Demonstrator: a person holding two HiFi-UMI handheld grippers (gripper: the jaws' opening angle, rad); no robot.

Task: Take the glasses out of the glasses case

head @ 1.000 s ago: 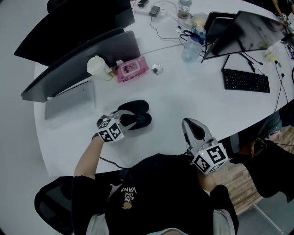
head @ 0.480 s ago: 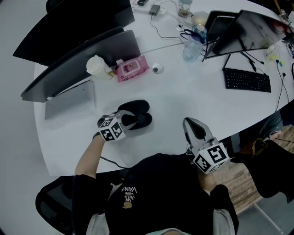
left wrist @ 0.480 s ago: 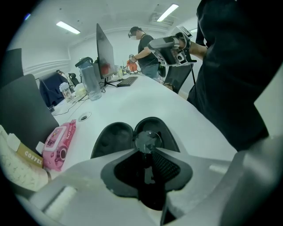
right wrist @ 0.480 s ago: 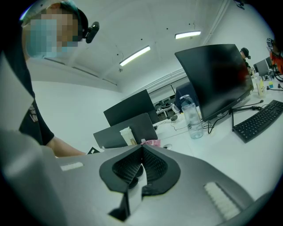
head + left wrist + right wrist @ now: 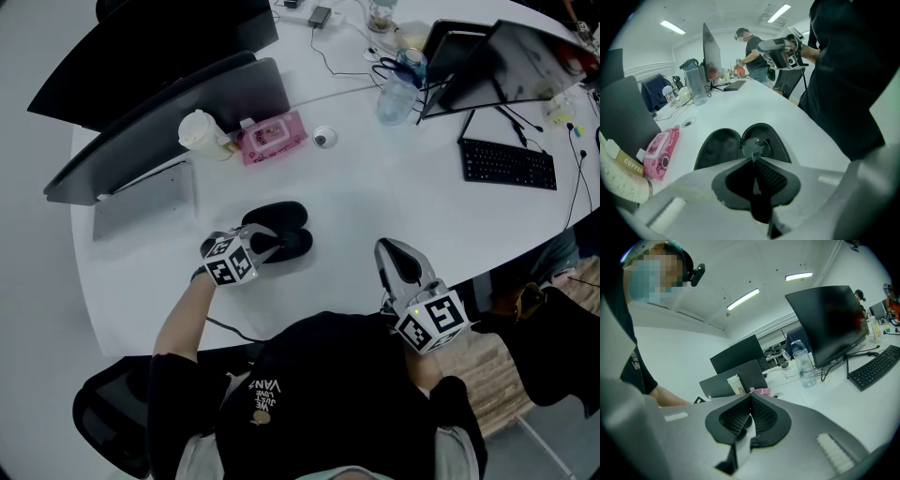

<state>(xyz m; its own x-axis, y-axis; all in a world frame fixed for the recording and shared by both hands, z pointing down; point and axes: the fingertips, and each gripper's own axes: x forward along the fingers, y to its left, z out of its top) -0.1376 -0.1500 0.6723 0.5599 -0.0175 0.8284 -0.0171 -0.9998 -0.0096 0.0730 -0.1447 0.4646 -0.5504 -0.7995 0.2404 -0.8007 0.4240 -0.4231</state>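
Note:
The black glasses case (image 5: 285, 217) lies open on the white table (image 5: 375, 197), both shells (image 5: 718, 148) facing up. My left gripper (image 5: 273, 246) reaches over its near shell, jaws pressed together. In the left gripper view a round lens of the glasses (image 5: 756, 146) stands right at the tips of the left gripper (image 5: 753, 158), which pinch its rim; the rest of the glasses is hidden. My right gripper (image 5: 393, 253) rests near the table's front edge, shut with nothing in it, tips (image 5: 750, 395) touching.
A pink wipes pack (image 5: 272, 139), a paper cup (image 5: 199, 133) and a grey laptop (image 5: 178, 117) lie beyond the case. A water bottle (image 5: 395, 92), monitor (image 5: 511, 64) and keyboard (image 5: 506, 165) stand at the far right. Another person (image 5: 752, 51) works far off.
Hardly anything differs. The left gripper has edged slightly toward the case and stays shut at its near shell. The right gripper has stayed in place.

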